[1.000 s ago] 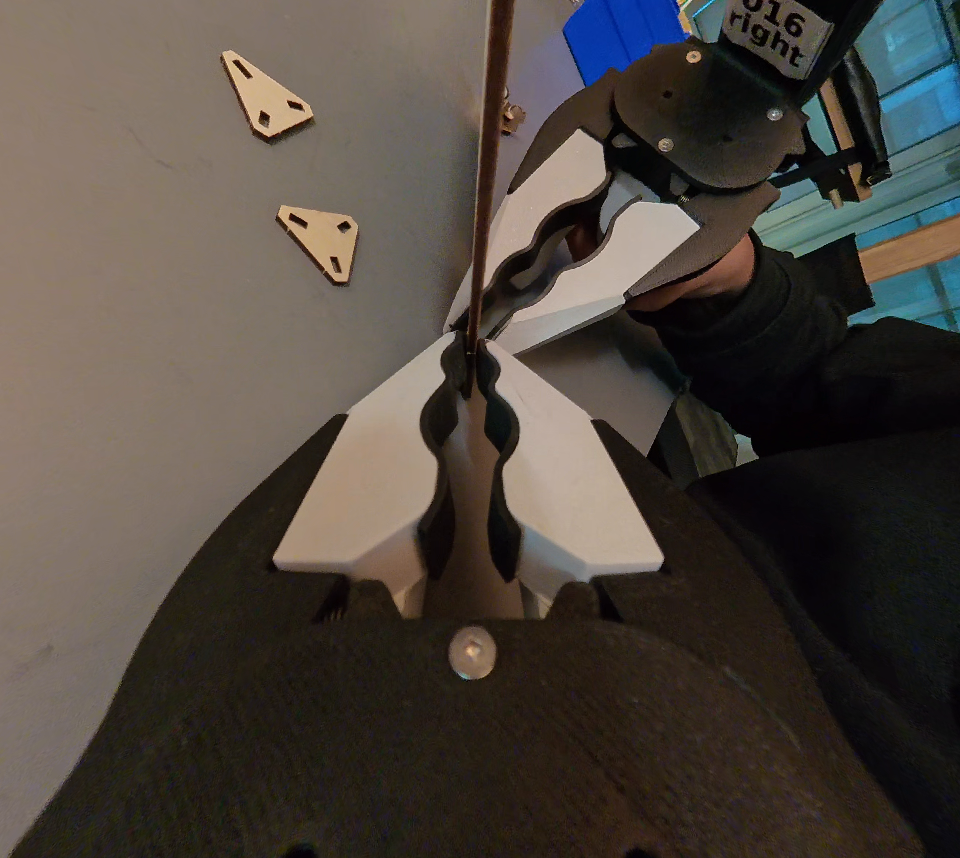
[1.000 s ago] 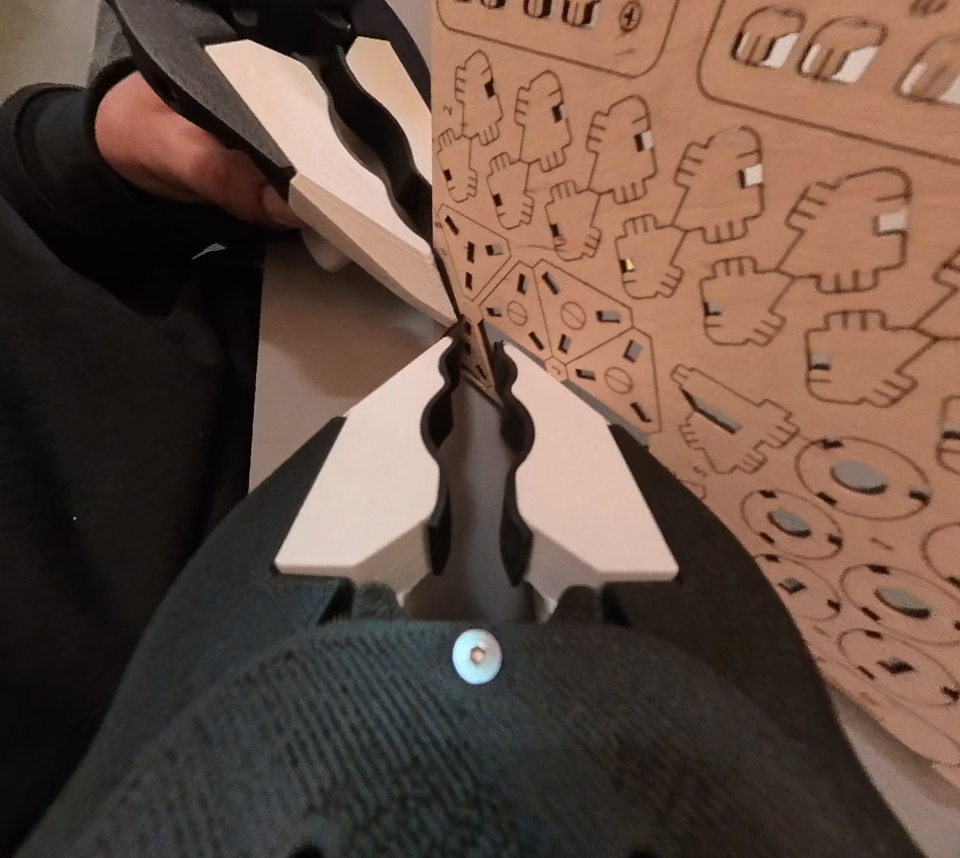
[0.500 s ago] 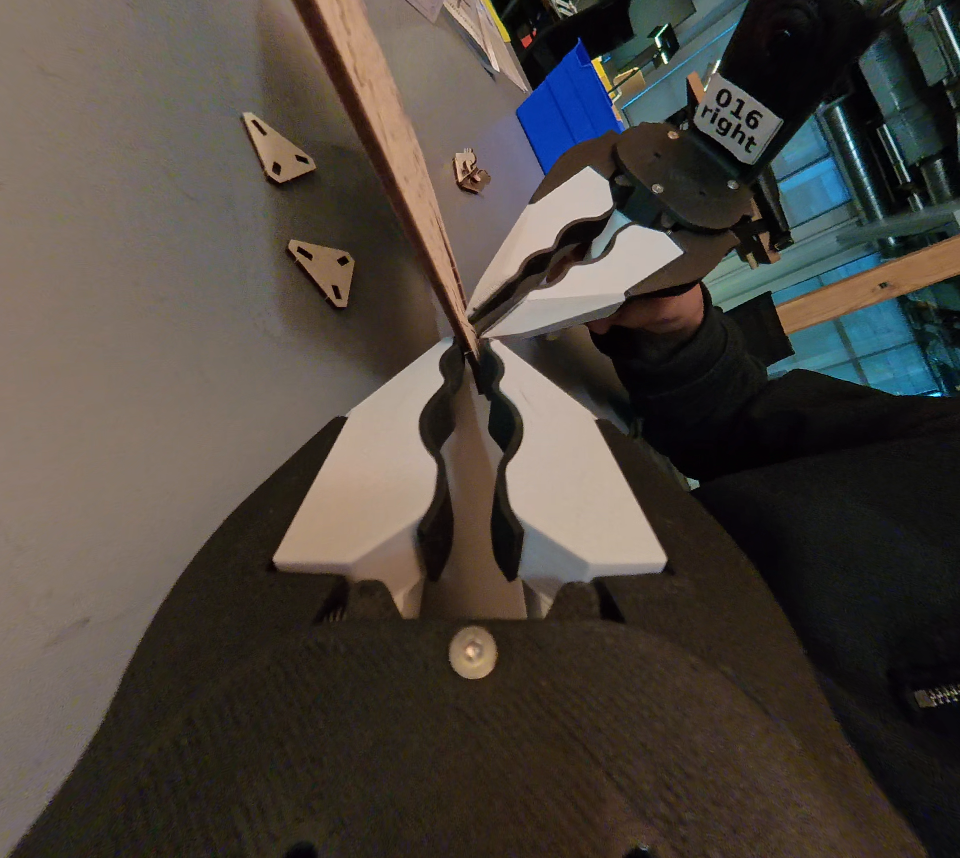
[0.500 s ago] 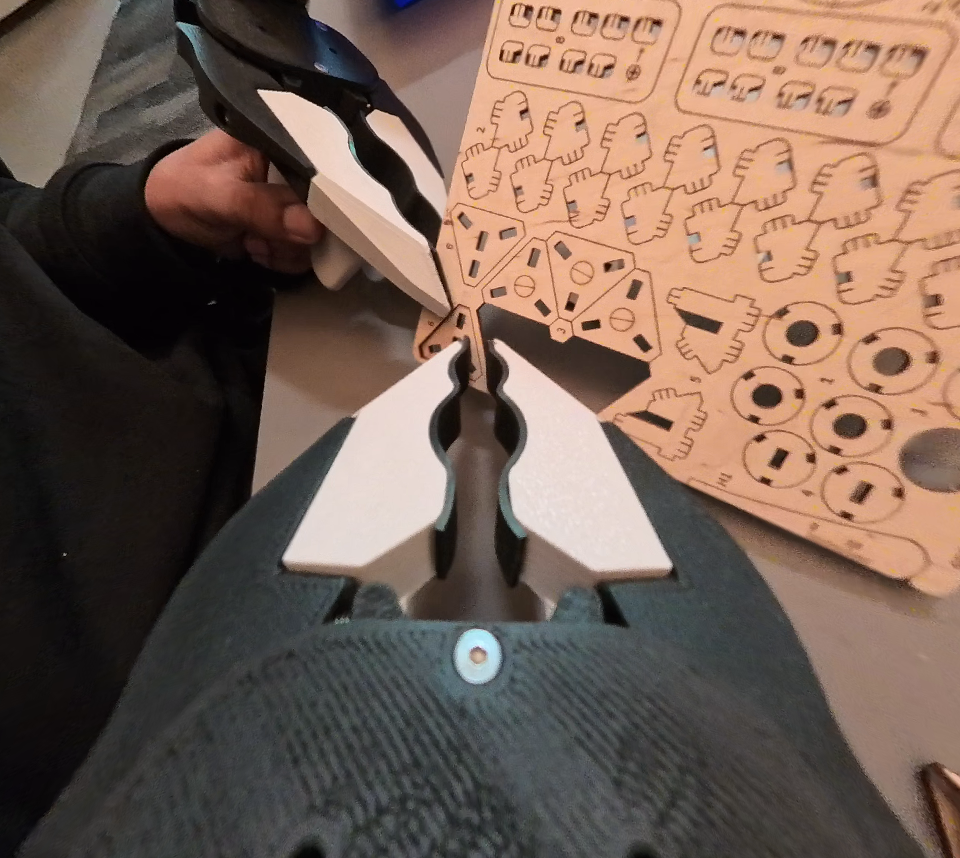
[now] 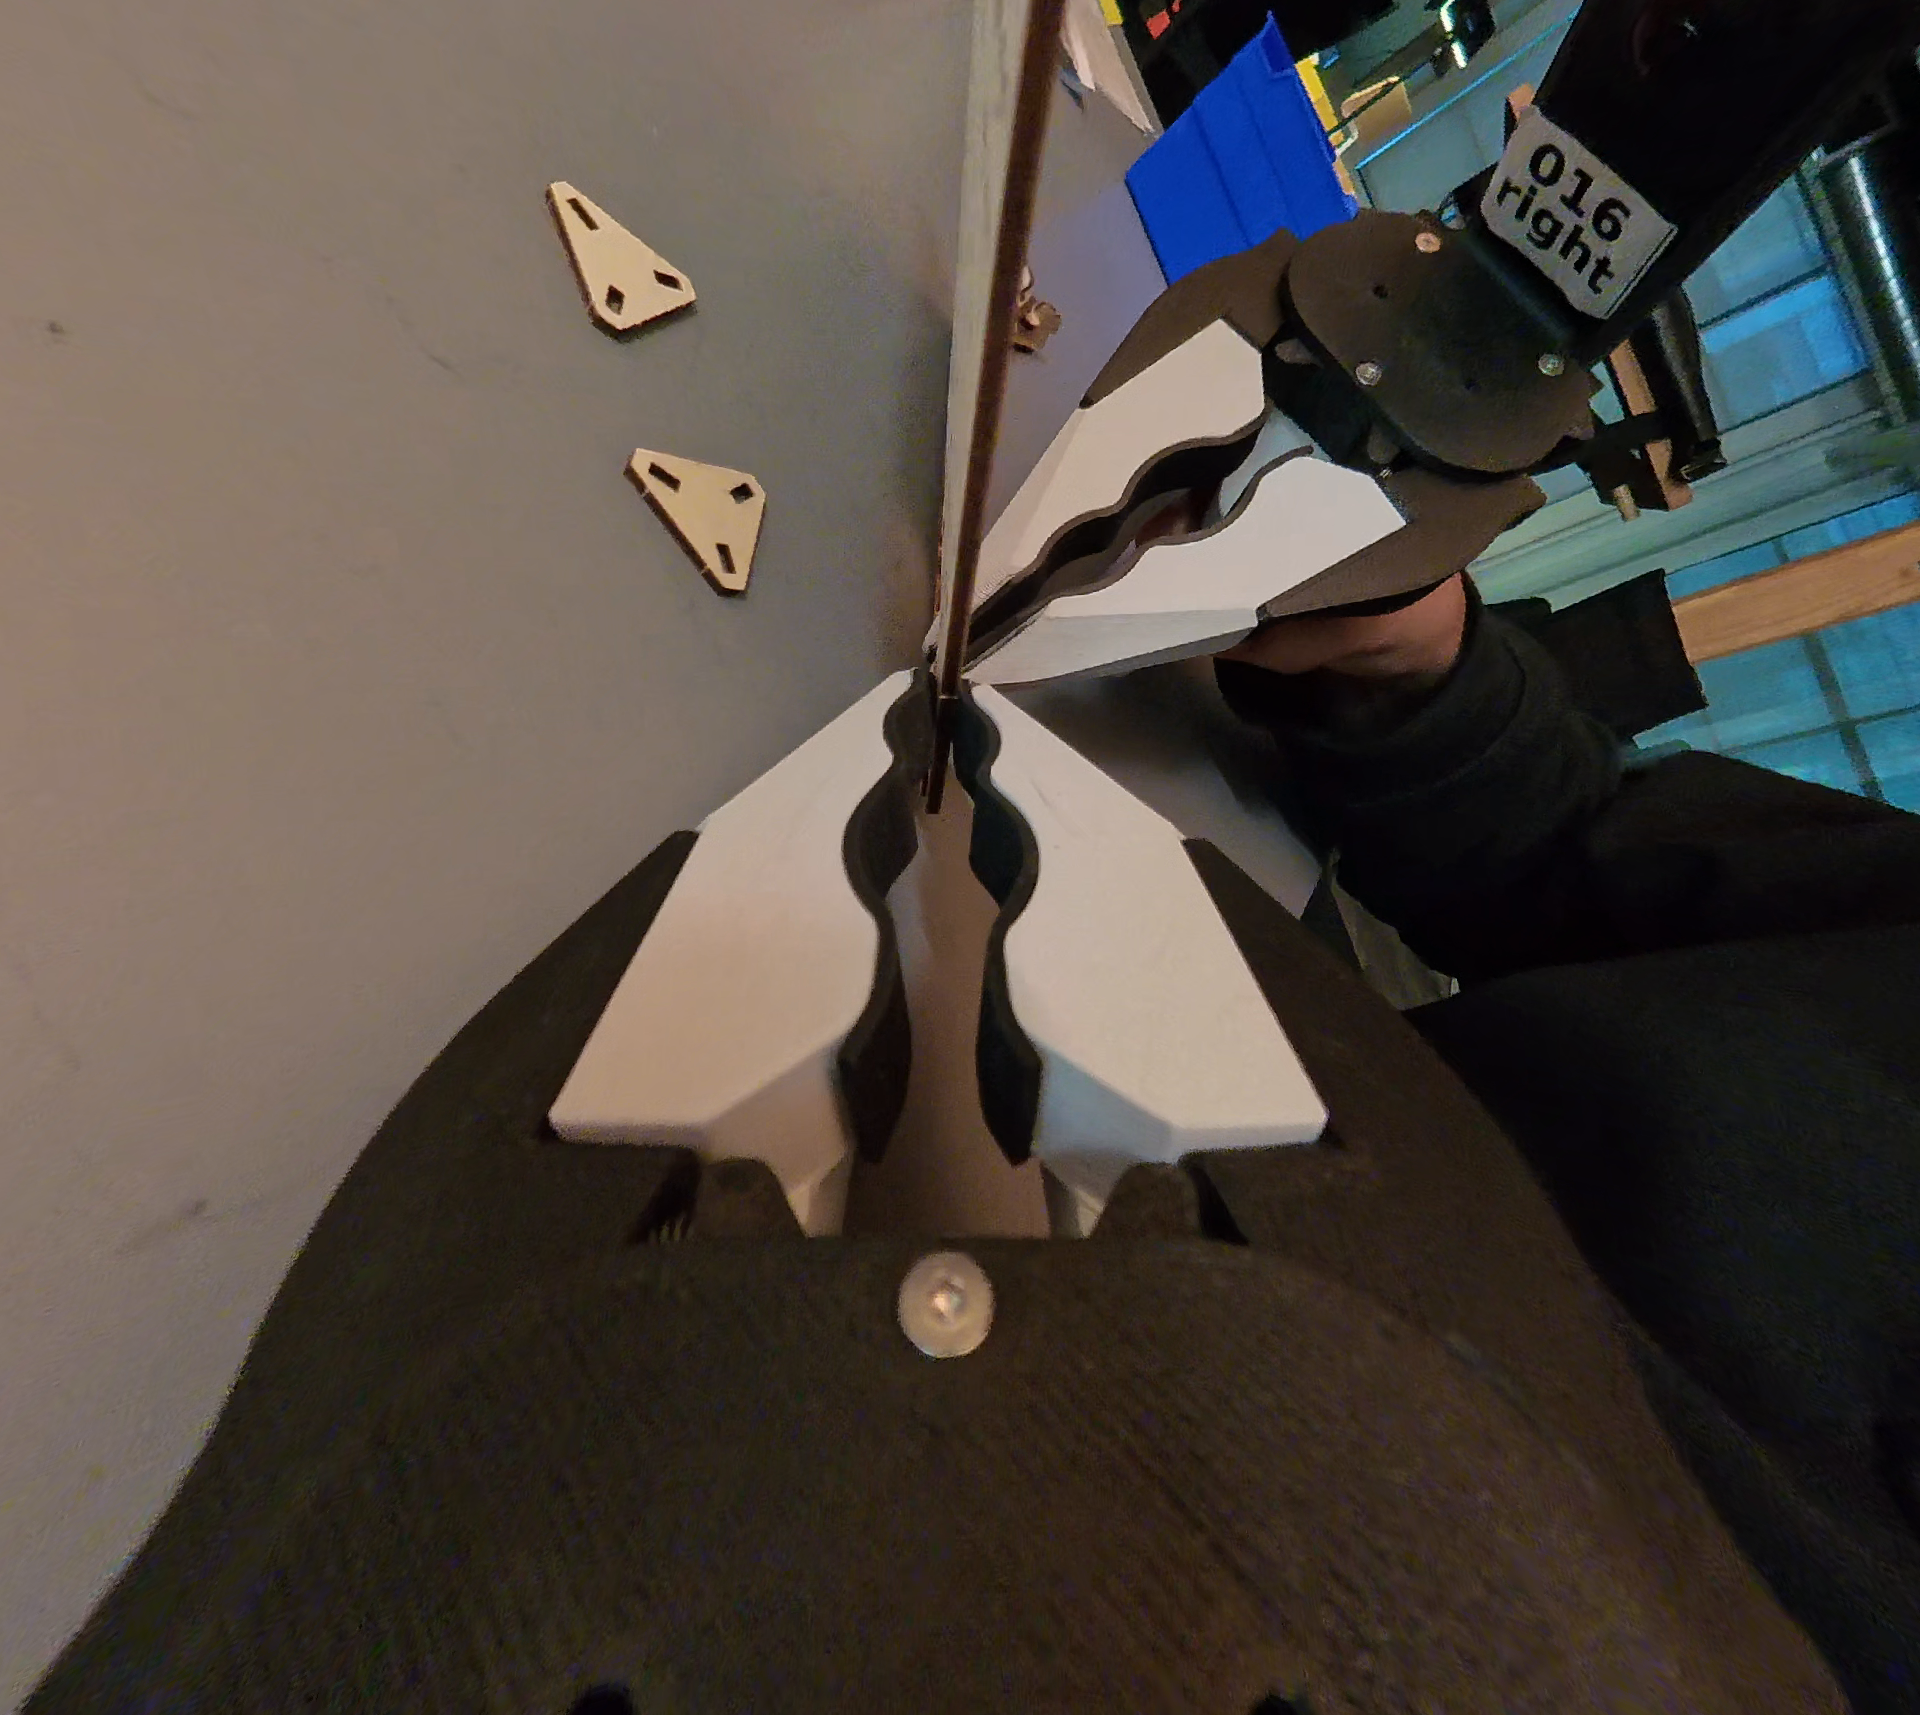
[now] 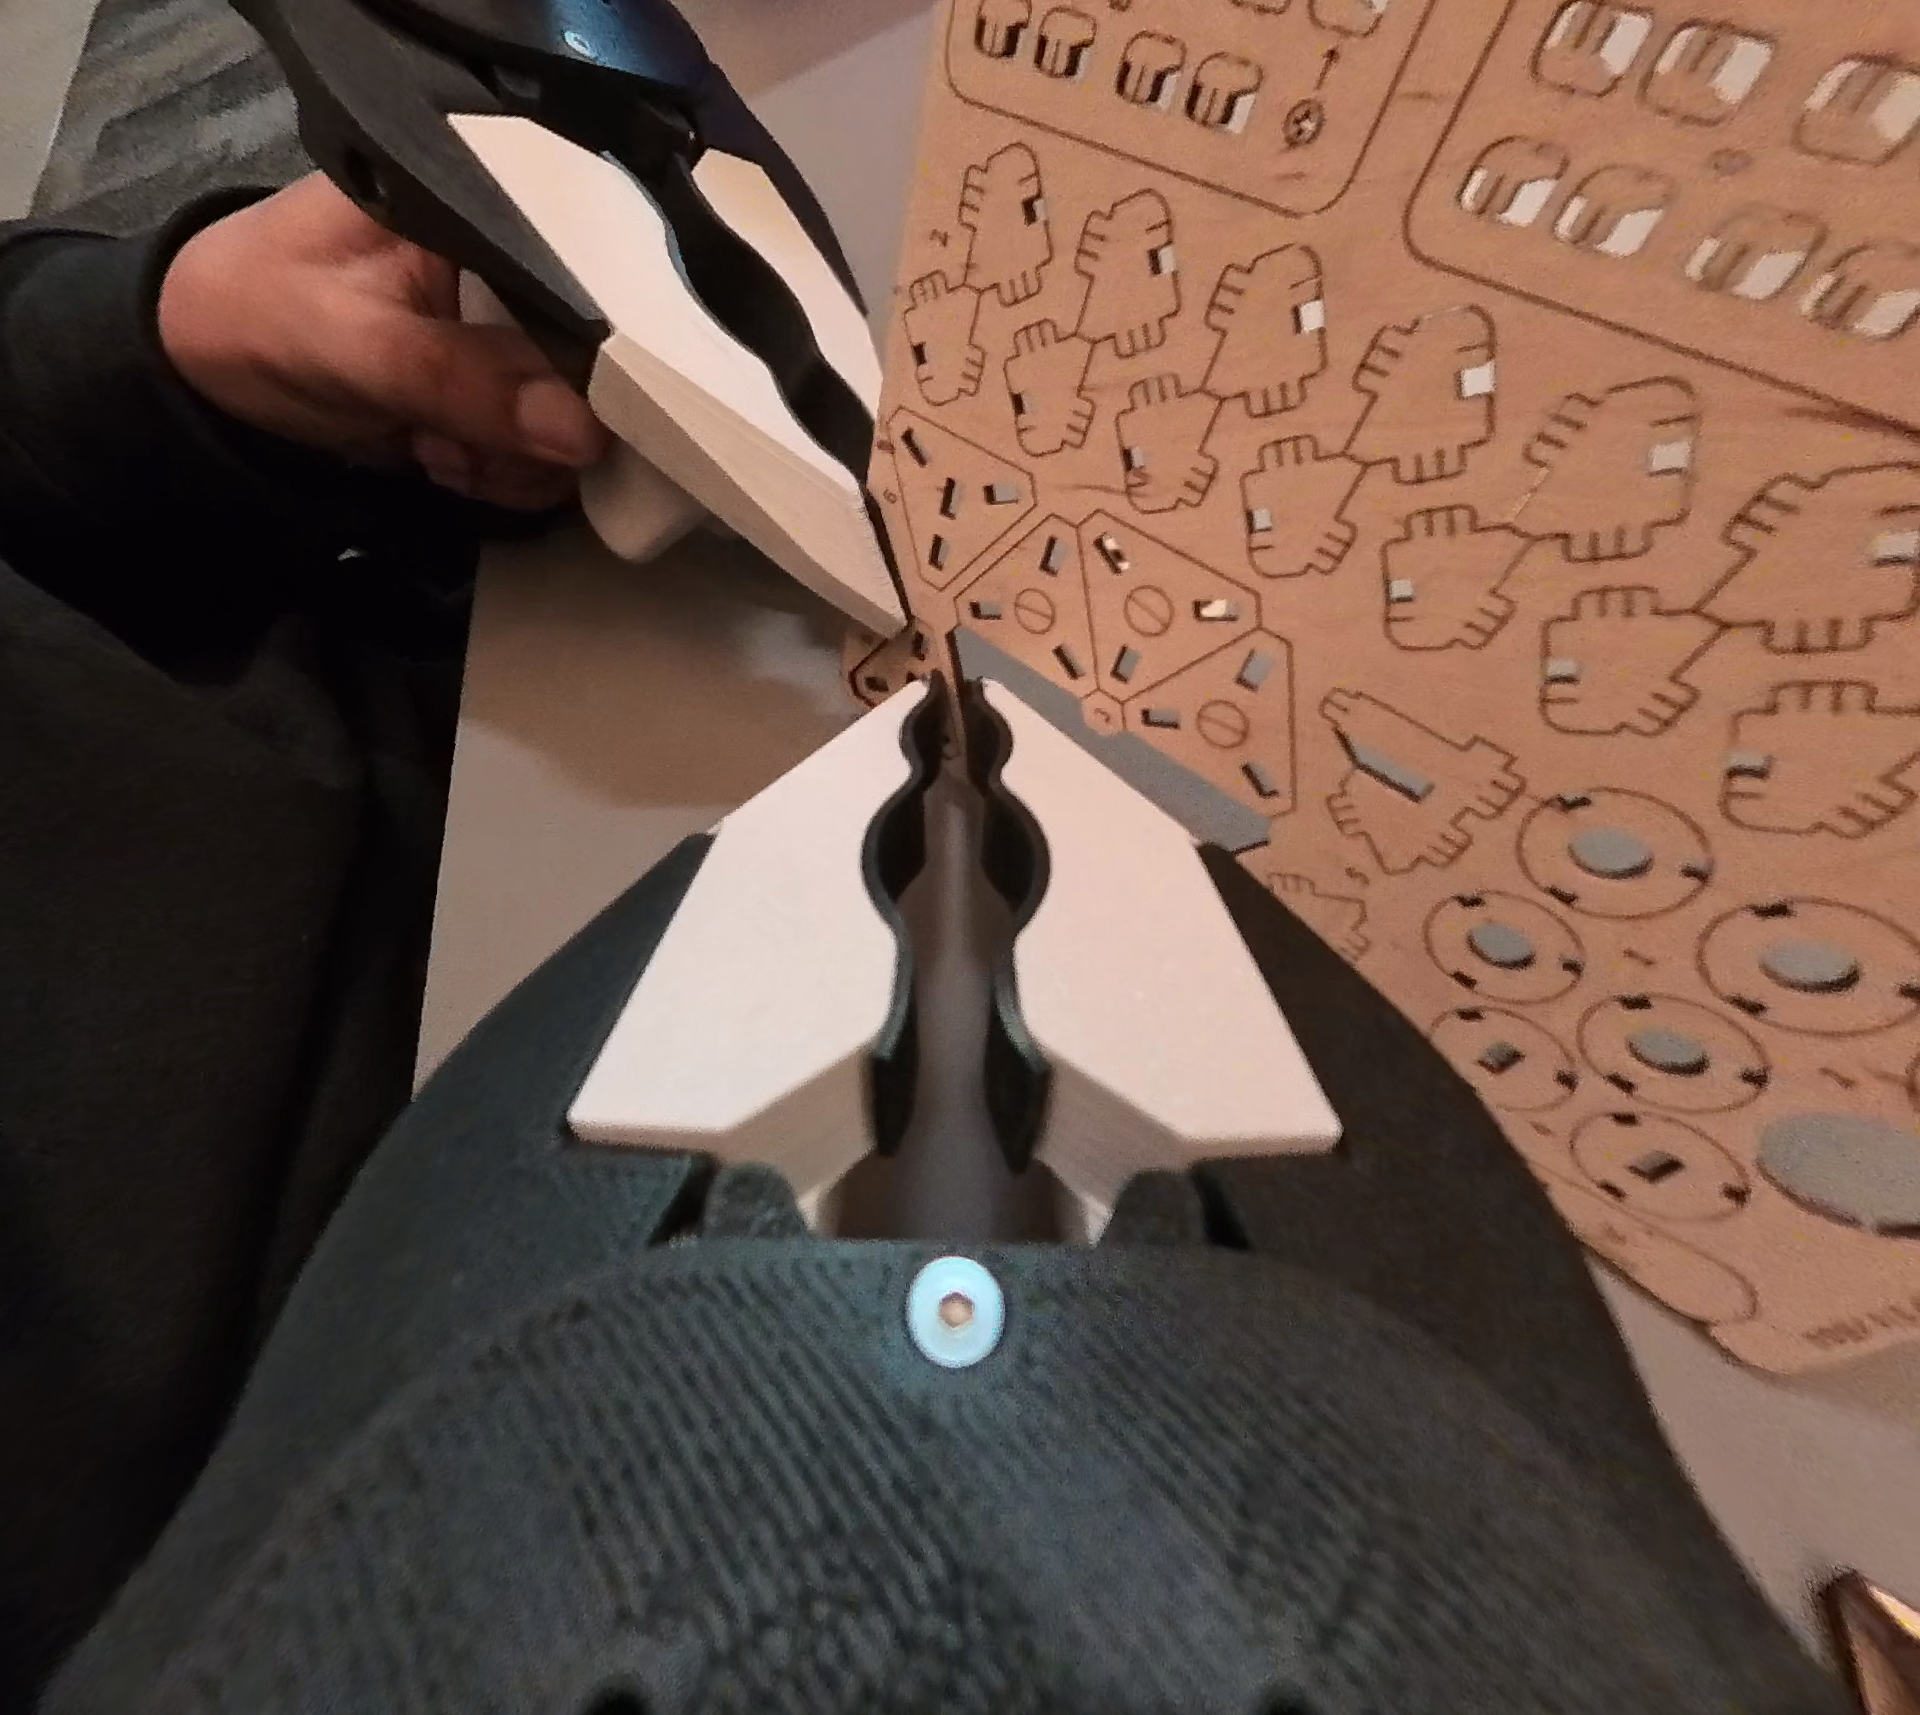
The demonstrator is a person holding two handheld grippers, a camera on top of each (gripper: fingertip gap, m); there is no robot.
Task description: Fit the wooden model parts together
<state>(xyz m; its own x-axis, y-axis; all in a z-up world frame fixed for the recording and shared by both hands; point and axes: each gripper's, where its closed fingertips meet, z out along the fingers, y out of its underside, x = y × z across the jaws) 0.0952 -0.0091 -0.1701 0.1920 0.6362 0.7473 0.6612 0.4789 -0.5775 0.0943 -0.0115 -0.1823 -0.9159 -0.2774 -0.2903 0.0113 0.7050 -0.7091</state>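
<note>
Tilting back upright, the plywood sheet (image 6: 1351, 439) is being pinched by both left tongs (image 5: 940, 709) and right tongs (image 6: 951, 709), now closed tighter.

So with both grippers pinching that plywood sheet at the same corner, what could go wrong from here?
1. The left gripper and right gripper clamp close together on the thin laser-cut sheet; twisting could snap its narrow corner strip.
2. Held up by one corner, the sheet could swing.
3. A half-cut triangular piece could break out and fall.

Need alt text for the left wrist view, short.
The left tongs are shut on the bottom edge of a thin wooden sheet seen edge-on, with the right tongs pinching it just beyond. Two loose triangular wooden pieces lie on the grey table.
</note>
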